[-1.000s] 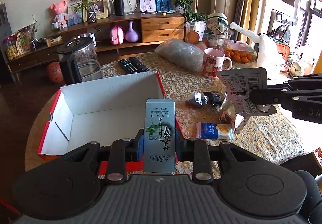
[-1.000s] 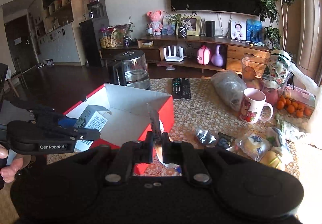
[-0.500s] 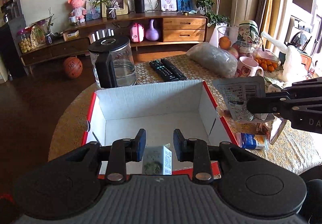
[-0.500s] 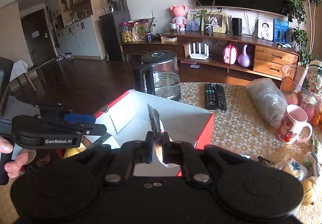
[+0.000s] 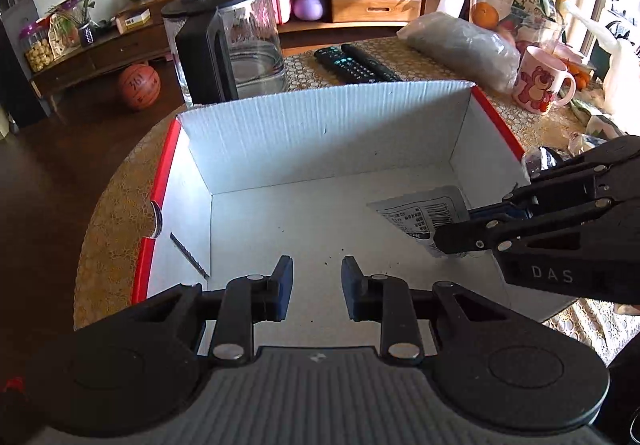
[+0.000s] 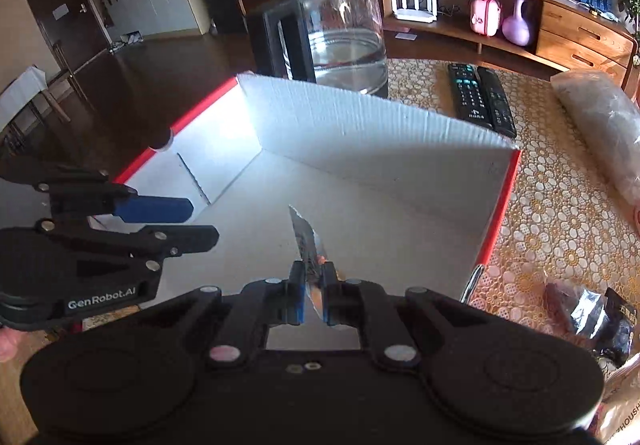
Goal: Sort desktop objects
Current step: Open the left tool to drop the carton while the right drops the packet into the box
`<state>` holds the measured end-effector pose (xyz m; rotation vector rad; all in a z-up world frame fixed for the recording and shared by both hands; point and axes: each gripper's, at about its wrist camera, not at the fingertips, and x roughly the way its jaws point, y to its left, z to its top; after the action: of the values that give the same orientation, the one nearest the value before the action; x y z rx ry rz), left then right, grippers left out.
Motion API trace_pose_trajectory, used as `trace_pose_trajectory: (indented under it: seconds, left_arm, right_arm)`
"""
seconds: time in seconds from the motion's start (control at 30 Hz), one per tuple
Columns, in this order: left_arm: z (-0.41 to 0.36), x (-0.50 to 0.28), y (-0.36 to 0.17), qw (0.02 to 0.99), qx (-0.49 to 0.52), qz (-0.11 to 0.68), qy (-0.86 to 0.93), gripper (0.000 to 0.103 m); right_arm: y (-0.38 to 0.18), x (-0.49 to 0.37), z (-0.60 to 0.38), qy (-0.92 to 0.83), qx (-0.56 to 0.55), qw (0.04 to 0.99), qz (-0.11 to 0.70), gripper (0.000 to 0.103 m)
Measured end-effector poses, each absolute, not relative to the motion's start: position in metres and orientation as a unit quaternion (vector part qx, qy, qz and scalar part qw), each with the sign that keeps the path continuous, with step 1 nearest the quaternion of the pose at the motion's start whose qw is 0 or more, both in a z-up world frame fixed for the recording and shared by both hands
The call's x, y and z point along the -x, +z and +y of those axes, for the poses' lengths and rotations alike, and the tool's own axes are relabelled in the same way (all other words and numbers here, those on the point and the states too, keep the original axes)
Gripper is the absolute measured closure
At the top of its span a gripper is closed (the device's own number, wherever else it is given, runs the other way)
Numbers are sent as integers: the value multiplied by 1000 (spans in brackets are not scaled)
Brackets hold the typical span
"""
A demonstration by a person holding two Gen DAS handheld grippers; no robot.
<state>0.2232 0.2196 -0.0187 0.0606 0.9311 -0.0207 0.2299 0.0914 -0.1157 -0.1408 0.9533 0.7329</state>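
Note:
An open cardboard box (image 5: 320, 133), white inside with a red rim, fills the middle of both views (image 6: 360, 141). My left gripper (image 5: 316, 277) hangs low over its near left part. Its jaws stand apart, closing slightly, and only the box floor shows between the blue pads. The small green-and-silver carton is not in view. From the right my right gripper (image 5: 460, 229) reaches into the box, shut on a foil snack packet (image 5: 420, 217) with a white barcode label. In the right wrist view the packet (image 6: 306, 245) stands edge-on between the right gripper's (image 6: 312, 277) pads, and the left gripper (image 6: 200, 223) is at the left.
A glass kettle (image 5: 224, 45) stands right behind the box. Two remotes (image 5: 356, 65), a filled plastic bag (image 5: 460, 41) and a pink bear mug (image 5: 540, 85) lie further back right. Dark wrapped snacks (image 6: 588, 317) sit right of the box. The round table's edge curves close on the left.
Both grippers came forward and down over the box. The small carton slid down out of the left jaws and out of view. The right gripper carried its packet down inside the box.

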Motion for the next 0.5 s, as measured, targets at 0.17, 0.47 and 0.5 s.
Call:
trace_pose_trajectory:
  seconds: [0.17,0.47,0.5]
  left_arm:
    - [226,-231,-36,885,-10,465,-10,77]
    - [223,-231,-45,881,-9,474,-9,77]
    - [222,-230,-44,881,-11,473,-8,77]
  right_arm:
    - [-129,-225,94,348,72,814,459,89]
    - [-118,-211,91,371,92,813,439,60]
    - [-115,-208,89,372,91,815,435,58]
